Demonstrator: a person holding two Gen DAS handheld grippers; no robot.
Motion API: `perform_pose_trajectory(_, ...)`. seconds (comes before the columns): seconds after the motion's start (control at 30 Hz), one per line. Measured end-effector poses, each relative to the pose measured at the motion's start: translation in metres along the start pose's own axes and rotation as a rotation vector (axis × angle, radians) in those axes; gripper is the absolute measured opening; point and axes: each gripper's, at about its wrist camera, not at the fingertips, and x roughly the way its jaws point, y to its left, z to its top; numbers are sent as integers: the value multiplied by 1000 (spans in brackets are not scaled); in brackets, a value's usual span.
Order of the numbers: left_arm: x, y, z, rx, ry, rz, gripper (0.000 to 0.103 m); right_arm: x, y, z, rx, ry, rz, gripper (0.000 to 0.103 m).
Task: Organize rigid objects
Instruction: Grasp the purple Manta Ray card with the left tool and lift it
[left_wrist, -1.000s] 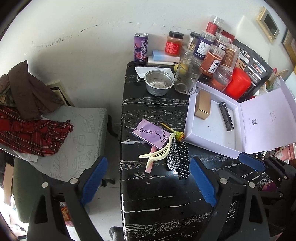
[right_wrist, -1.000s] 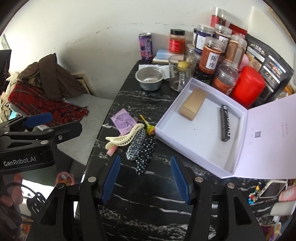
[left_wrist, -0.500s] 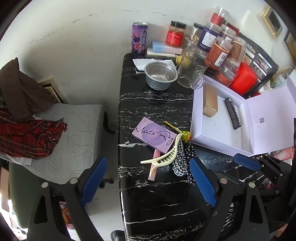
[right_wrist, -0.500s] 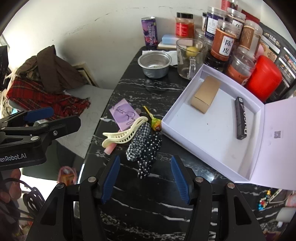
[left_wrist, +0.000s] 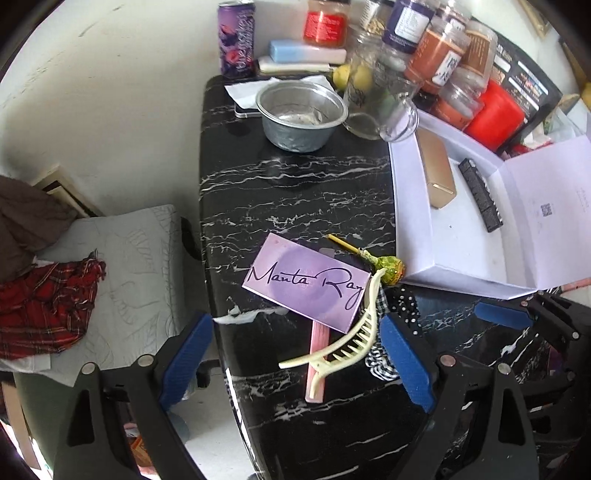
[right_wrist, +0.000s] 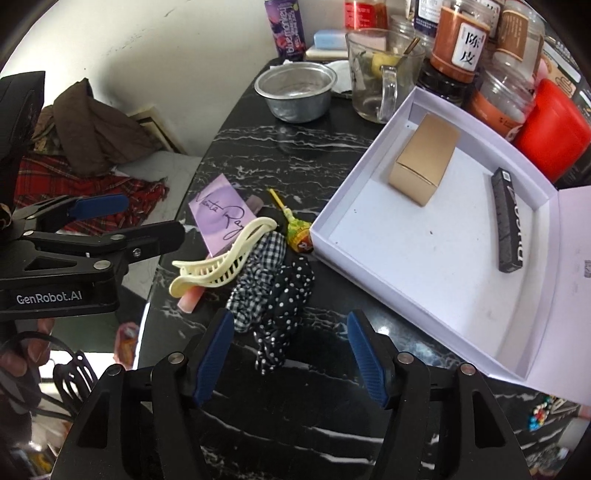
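1. Right now the cream hair claw (left_wrist: 343, 343) lies tilted on the black marble table (left_wrist: 295, 184), resting across a purple card (left_wrist: 306, 286) and a pink stick (left_wrist: 317, 358).
2. Beside it sit checked and dotted scrunchies (right_wrist: 273, 280) and a lollipop (right_wrist: 297, 236), which seems to touch the white box (right_wrist: 424, 258).
3. Inside that box lie a tan carton (right_wrist: 424, 162) and a black tube (right_wrist: 508, 225), apart.
4. My left gripper (left_wrist: 295, 362) hangs spread wide around the claw, gripping nothing.
5. My right gripper (right_wrist: 291, 358) is spread over the scrunchies, empty.

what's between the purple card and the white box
A lollipop, its stick running up past the purple card, its wrapped head at the white box wall. The right wrist view shows it best.
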Motion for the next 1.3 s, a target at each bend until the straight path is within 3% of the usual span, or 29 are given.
perform_pose_trajectory(0.23, 28, 5, 11, 62, 63, -3, 100, 20, -8, 8, 13, 35, 14, 64)
perform_pose_trajectory(0.43, 41, 3, 18, 105, 87, -59, 103, 32, -11, 16, 8, 54, 25, 65)
perform_pose_trajectory(0.57, 51, 0, 21, 143, 105, -38, 103, 36, -12, 19, 4, 55, 26, 67)
perform_pose_trajectory(0.67, 60, 6, 25, 130, 122, -62, 103, 39, -12, 21, 6, 61, 28, 67)
perform_pose_trajectory(0.8, 78, 4, 23, 189, 172, -16, 103, 43, -15, 22, 13, 66, 34, 67)
perform_pose_trajectory(0.93, 80, -6, 18, 258, 160, 50, 103, 44, -16, 21, 12, 70, 30, 67)
perform_pose_trajectory(1.03, 77, -6, 19, 236, 139, 52, 103, 45, -18, 19, 8, 74, 26, 67)
perform_pose_trajectory(1.3, 67, -11, 14, 232, 86, -15, 96, 51, -21, 16, 7, 87, 23, 67)
